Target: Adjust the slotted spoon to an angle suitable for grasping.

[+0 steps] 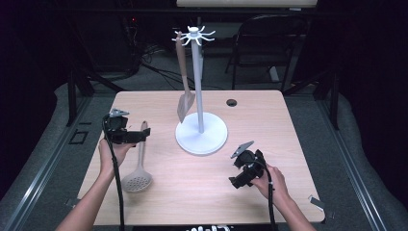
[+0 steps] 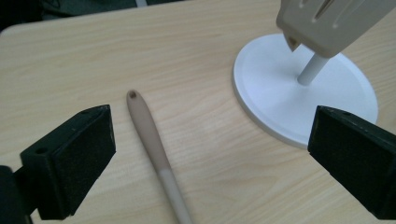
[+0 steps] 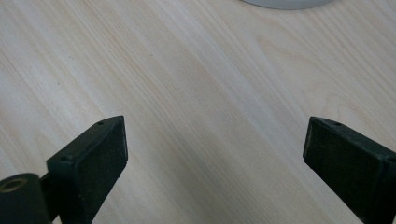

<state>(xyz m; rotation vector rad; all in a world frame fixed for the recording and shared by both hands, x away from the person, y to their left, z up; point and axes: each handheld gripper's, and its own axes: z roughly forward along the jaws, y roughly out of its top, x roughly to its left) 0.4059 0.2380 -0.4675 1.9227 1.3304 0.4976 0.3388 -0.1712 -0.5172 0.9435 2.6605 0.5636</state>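
Jaws wide over skimmer handle (image 2: 152, 140); stand base (image 2: 275, 93) beside.

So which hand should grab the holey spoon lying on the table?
The left. Its tongs are open right over the spoon's handle, which lies between them untouched. The right tongs are open too, but over bare table on the other side of the white stand.

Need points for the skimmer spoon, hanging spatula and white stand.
skimmer spoon (image 1: 136, 181), high view, on its perforated head.
hanging spatula (image 1: 185, 107), high view, on its slotted blade.
white stand (image 1: 201, 138), high view, on its round base.
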